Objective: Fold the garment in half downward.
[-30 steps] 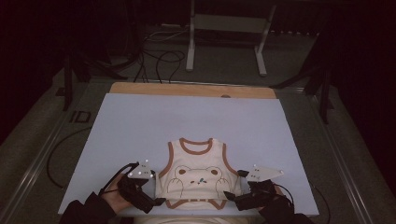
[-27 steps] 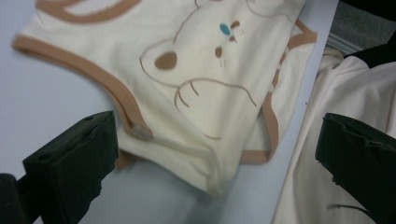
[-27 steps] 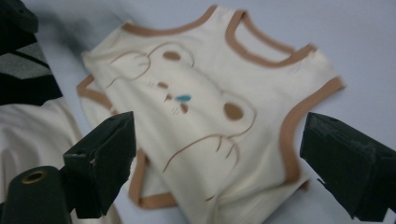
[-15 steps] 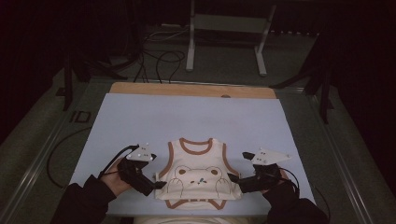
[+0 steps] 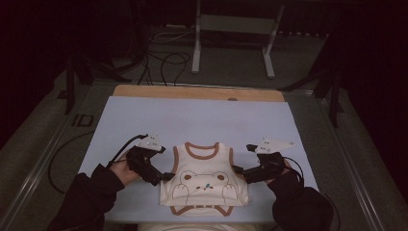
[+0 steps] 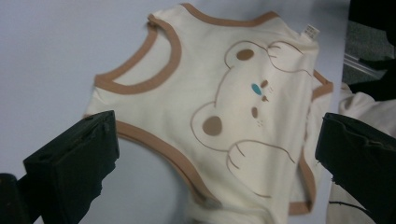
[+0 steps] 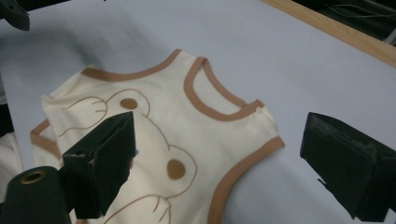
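Note:
A cream sleeveless vest [image 5: 204, 178] with brown trim and a bear print lies flat, face up, near the front edge of the pale blue mat [image 5: 202, 120]. My left gripper [image 5: 162, 176] is at the vest's left armhole, and my right gripper [image 5: 239, 170] is at its right armhole. In the left gripper view the left gripper [image 6: 217, 128] is open wide over the vest [image 6: 219, 93], its jaws spanning the bear's face. In the right gripper view the right gripper [image 7: 219, 128] is also open wide, one jaw over the vest [image 7: 187, 121] and the other over bare mat.
A wooden board edge [image 5: 197, 92] runs along the mat's far side. Beyond the table are a metal stand [image 5: 231, 43] and loose cables [image 5: 163, 62] on the floor. More cream cloth [image 5: 202, 226] shows at the table's front edge under the vest's hem.
Both hands have moved forward, away from the table's front edge, bringing the grippers up along the vest's sides to its armholes. The vest has stayed put.

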